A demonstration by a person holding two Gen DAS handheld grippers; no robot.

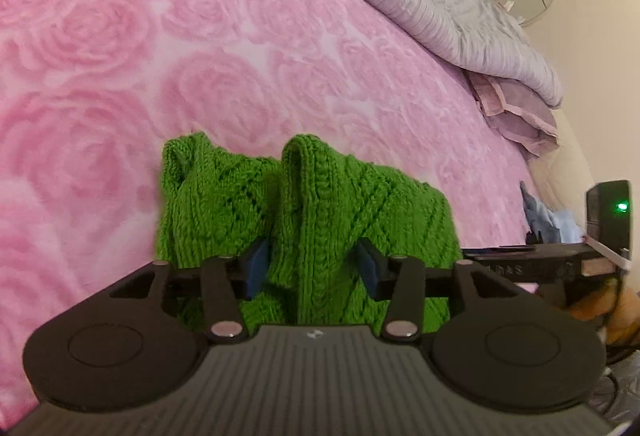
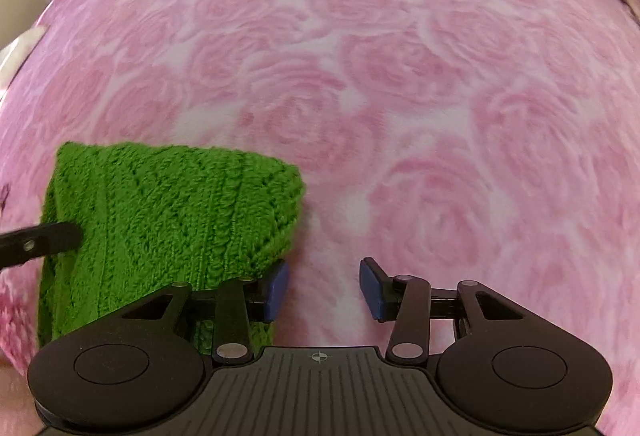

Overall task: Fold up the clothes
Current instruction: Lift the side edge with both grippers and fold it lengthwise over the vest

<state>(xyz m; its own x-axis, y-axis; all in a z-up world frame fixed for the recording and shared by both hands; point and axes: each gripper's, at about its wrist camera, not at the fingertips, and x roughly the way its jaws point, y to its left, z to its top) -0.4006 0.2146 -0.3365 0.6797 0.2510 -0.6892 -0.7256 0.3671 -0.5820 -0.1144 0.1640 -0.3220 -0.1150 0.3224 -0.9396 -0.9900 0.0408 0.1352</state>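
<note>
A green cable-knit garment lies bunched and folded on the pink rose-patterned blanket. My left gripper stands open over its near edge. A ridge of the knit rises between the blue pads, which do not press it. In the right wrist view the same green knit lies at the lower left. My right gripper is open just right of it, with only pink blanket between its pads. The left pad sits at the knit's corner. A black finger of the left gripper reaches in at the knit's left edge.
A grey-lilac ribbed duvet is heaped along the far edge of the bed, with pink pillows below it. Part of the right gripper's black body and a device with a green light show at the right. A wall lies beyond.
</note>
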